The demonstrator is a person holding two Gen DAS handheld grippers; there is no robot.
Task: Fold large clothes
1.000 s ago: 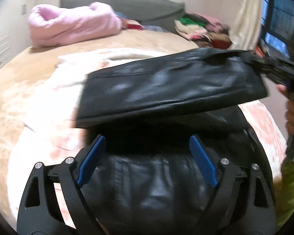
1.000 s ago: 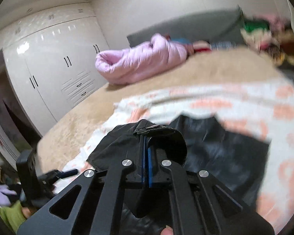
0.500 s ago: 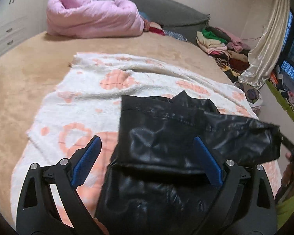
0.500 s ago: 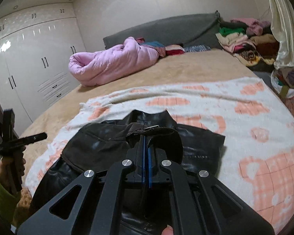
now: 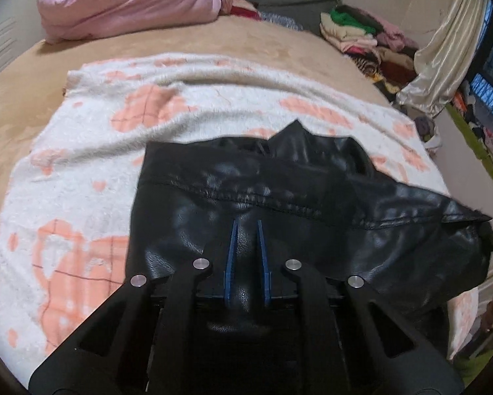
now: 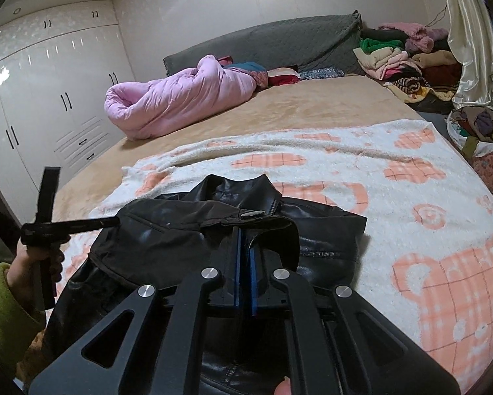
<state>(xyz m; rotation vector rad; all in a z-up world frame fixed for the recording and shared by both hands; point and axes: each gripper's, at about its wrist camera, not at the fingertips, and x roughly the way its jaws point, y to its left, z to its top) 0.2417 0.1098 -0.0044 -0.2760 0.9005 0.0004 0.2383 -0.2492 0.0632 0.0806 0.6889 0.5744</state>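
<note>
Left: left gripper [image 5: 246, 227] just narrowed from wide, fingers [image 5: 233, 247] now almost together over the black leather jacket [image 5: 279, 197]; a fold of leather seems pinched between them, not fully clear. Middle: jacket lying on the white and peach blanket [image 5: 82, 197] on the bed [image 6: 312, 108], sleeve drawn across the body. Right: right gripper [image 6: 244, 230] clamped on the sleeve's cuff [image 6: 262, 222]. Meaning for the task, as a judgement: both ends secured, next fold ready to begin.
</note>
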